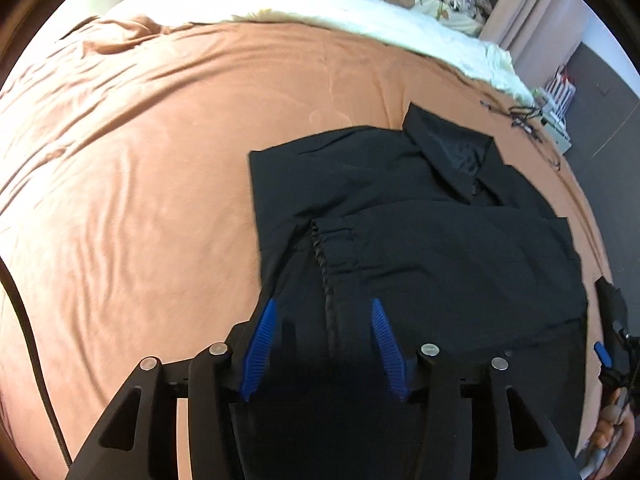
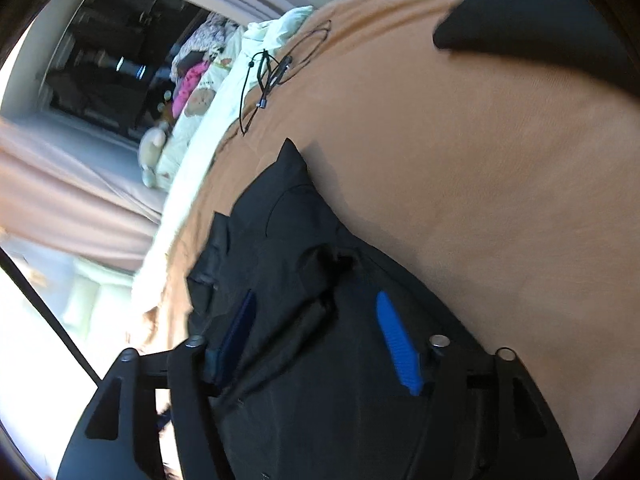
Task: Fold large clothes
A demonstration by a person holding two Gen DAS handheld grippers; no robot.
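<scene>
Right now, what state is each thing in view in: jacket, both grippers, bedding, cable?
Jacket: partly folded, lying flat on the bed, collar at the far end, a sleeve laid across the body.
Left gripper: jaws open, over the jacket's near edge.
Right gripper: jaws open, over the jacket.
Orange bedspread: spread out, lightly wrinkled.
White blanket: bunched along the far side.
Cable: loosely coiled on the bedspread.

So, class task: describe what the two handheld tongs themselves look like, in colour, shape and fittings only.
Left tongs and right tongs match: black angular bodies with triangular cut-outs, round silver pivot pins, and two narrow, pointed, ribbed blue fingers. A thin black cable runs beside the left one.
</scene>
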